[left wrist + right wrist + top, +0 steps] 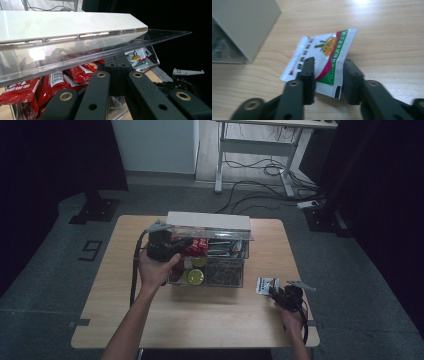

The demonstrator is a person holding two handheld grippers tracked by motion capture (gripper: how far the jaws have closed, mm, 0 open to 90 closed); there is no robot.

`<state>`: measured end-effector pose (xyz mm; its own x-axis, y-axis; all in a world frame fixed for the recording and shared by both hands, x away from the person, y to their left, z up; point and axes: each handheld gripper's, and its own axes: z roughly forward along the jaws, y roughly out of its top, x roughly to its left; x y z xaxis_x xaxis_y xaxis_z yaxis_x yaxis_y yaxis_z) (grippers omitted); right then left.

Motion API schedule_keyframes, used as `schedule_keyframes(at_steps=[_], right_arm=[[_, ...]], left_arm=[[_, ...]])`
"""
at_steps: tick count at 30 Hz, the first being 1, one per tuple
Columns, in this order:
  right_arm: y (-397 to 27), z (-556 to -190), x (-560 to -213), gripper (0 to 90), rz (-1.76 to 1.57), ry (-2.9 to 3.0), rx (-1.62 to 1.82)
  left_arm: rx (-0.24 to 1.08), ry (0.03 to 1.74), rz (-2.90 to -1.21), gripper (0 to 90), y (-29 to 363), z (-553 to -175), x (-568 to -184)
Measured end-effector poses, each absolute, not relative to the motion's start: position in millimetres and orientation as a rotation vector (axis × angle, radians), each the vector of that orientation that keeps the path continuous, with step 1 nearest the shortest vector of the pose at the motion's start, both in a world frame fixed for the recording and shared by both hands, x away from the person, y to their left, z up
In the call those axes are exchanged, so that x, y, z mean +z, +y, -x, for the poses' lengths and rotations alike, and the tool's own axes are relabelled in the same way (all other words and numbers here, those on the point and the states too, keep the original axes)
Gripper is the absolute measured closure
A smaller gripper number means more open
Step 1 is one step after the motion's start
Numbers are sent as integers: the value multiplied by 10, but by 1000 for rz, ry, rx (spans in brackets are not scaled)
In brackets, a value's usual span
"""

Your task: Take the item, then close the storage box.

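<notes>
- The person's left hand [156, 269] holds the left gripper [176, 245] up at the left end of the clear plastic compartment box [239, 281], which sits mid-table on the light wooden table [120, 305].
- In the left gripper view, this gripper's jaws are pressed together with nothing between them, tips just under the box's raised clear lid [75, 56] with its white top strip [62, 23].
- Red snack packets [50, 85] lie in the box's left rear compartment; round yellow-green lidded items [195, 276] sit in front of them.
- A white sachet with a green-and-magenta stripe and orange flower print [324, 62] lies flat on the table, just right of the box.
- The right gripper [327, 72], at the table's right front, has its jaws spread, one on each side of the sachet's near edge; whether they touch it cannot be told.
</notes>
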<state>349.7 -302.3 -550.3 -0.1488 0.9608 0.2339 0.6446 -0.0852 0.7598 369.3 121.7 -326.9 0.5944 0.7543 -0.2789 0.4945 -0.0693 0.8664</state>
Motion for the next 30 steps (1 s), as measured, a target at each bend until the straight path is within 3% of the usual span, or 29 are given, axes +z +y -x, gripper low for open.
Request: schedule_keyframes(at_steps=[9,30], right_arm=[[-2997,-3483,-5473,380,-1766,1745,1023],[-2862,-3330,-5220,375,-1662,1729,1160]], left_arm=[[291,1036,-1722,900,1211,-3691,-3274],[289,1027,-1715,900,1225,-3660,-3285]])
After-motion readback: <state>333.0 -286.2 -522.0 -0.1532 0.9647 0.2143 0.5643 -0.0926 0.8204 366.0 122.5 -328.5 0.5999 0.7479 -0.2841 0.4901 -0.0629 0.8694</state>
